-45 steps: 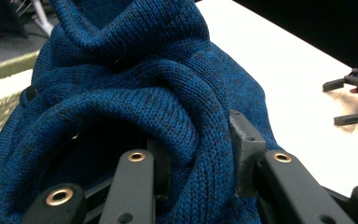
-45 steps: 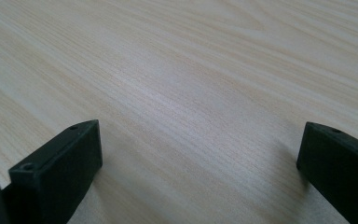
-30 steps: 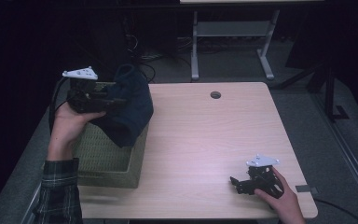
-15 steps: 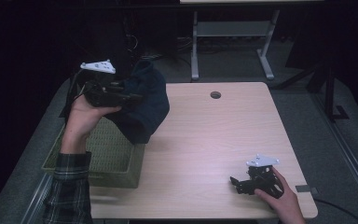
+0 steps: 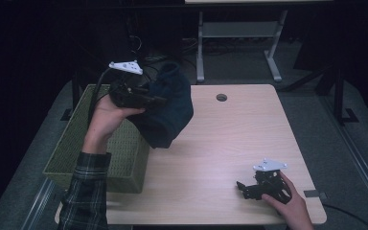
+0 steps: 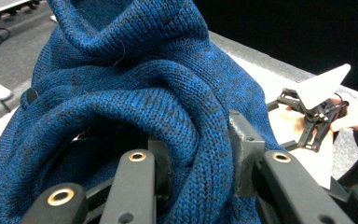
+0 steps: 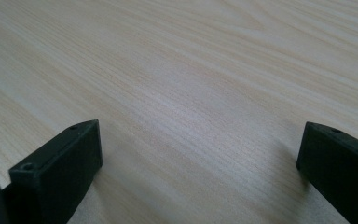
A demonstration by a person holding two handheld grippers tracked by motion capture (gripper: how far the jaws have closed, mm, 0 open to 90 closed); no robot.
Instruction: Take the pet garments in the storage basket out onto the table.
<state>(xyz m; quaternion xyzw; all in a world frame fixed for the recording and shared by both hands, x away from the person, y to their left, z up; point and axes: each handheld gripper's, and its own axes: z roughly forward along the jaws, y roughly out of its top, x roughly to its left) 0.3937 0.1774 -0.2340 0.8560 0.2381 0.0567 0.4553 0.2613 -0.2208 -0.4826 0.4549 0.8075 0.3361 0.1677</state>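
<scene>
— Any writing or label you can read?

— None legible. My left gripper (image 5: 160, 101) is clamped on the blue knitted garment (image 5: 170, 112), held in the air over the table's (image 5: 220, 143) edge at ten o'clock, above the green basket's (image 5: 124, 153) rim.

— And your right?

— My right gripper (image 5: 242, 187) rests at five o'clock near the front edge, jaws wide apart, nothing between. Bare wood stretches from centre to two o'clock.

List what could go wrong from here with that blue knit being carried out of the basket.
The left gripper pinches only one thick fold of the blue knit, so the hanging bulk could slip free. Its lower end dangles close to the basket rim and might snag there. The right gripper rests open on the table, too far off to catch it.
</scene>
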